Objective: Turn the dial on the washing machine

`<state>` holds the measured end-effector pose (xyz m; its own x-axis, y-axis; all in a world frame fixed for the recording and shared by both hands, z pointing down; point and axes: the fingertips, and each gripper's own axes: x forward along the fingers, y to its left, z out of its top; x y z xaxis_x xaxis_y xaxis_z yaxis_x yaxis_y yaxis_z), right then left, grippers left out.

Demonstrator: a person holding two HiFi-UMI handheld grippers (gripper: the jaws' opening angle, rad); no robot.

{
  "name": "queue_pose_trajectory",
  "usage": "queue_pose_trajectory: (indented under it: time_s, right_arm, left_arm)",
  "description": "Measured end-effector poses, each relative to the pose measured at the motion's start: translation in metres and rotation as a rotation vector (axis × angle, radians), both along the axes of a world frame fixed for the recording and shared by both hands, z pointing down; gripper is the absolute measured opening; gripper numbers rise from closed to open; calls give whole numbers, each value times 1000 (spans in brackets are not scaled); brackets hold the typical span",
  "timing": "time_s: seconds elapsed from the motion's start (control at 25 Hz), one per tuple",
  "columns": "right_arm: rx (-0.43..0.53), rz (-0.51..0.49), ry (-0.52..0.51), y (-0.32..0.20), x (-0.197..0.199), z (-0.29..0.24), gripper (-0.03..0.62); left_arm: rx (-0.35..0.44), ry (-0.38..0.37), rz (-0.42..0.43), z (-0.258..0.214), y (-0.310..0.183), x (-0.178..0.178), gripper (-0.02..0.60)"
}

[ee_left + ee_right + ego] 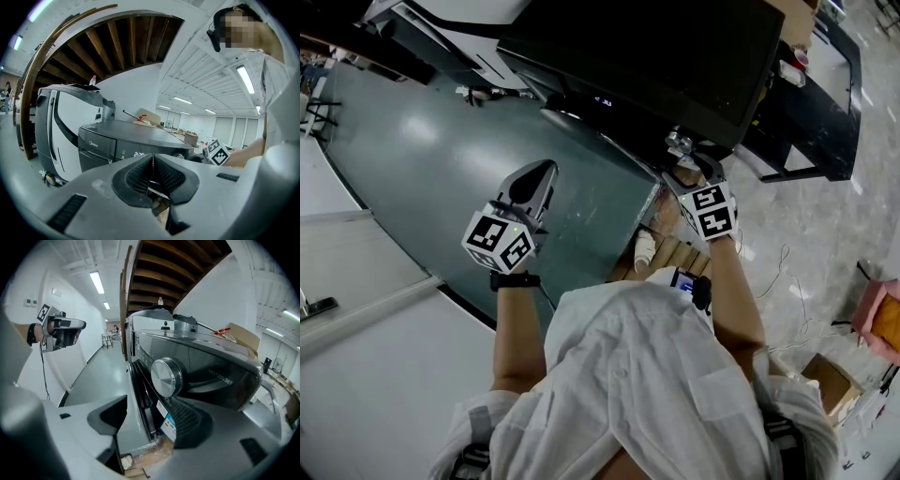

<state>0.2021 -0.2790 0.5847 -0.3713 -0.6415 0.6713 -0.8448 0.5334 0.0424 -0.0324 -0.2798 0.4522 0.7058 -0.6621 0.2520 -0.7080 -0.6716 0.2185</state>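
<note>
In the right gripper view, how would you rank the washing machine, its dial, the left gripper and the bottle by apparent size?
1. washing machine, by far largest.
2. left gripper and dial look about alike; the dial sits nearer the camera, so unranked.
3. bottle on the machine's top, smallest.

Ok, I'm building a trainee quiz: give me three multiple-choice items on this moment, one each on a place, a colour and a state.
1. The dial sits: A) clamped in the right gripper; B) just ahead of its open jaws; C) outside its view.
2. The dial is: A) silver; B) red; C) blue.
3. The left gripper is: A) on the dial; B) wide open; C) shut, empty.
Answers: 1B, jaws apart, dial beyond them; 2A, its metal face shows; 3C, its jaws meet with nothing between.
</note>
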Motion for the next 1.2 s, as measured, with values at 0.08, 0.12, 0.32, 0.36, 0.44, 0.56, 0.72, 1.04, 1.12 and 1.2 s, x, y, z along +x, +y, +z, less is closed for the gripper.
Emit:
queue_pose_trajectory:
  time_s: [0.08, 0.12, 0.32, 0.36, 0.44, 0.56, 0.72, 1.04, 1.12, 1.2]
  right_arm:
    - [-25, -16, 2, 0, -4, 7, 299]
    - [-36, -20, 0, 0, -6, 9, 308]
    - [-37, 3, -39, -2, -7, 9, 307]
    - [-29, 7, -36, -2, -5, 8, 296]
    - [-9, 29, -44, -2, 2, 2, 276]
    - [13, 79, -94, 3, 14, -10, 272]
    - [107, 146, -176, 13, 32, -43, 202]
    - [180, 214, -134, 40, 60, -82, 0]
    - [199, 231, -133, 45, 65, -91, 0]
    - [217, 237, -135, 49, 68, -99, 0]
  left_arm:
    - [0, 2, 1, 1, -1, 1, 17]
    - [0, 3, 3, 1, -1, 1, 17]
    - [5, 5, 5, -1, -4, 2, 17]
    - [6, 5, 4, -2, -4, 2, 17]
    - [11, 5, 2, -3, -4, 0, 17]
    - [18, 6, -3, -6, -4, -3, 17]
    - [33, 8, -2, -13, 1, -5, 17]
    - [77, 23, -10, -33, 11, -11, 17]
    - [90, 28, -10, -38, 14, -12, 17]
    - [99, 33, -10, -42, 17, -13, 17]
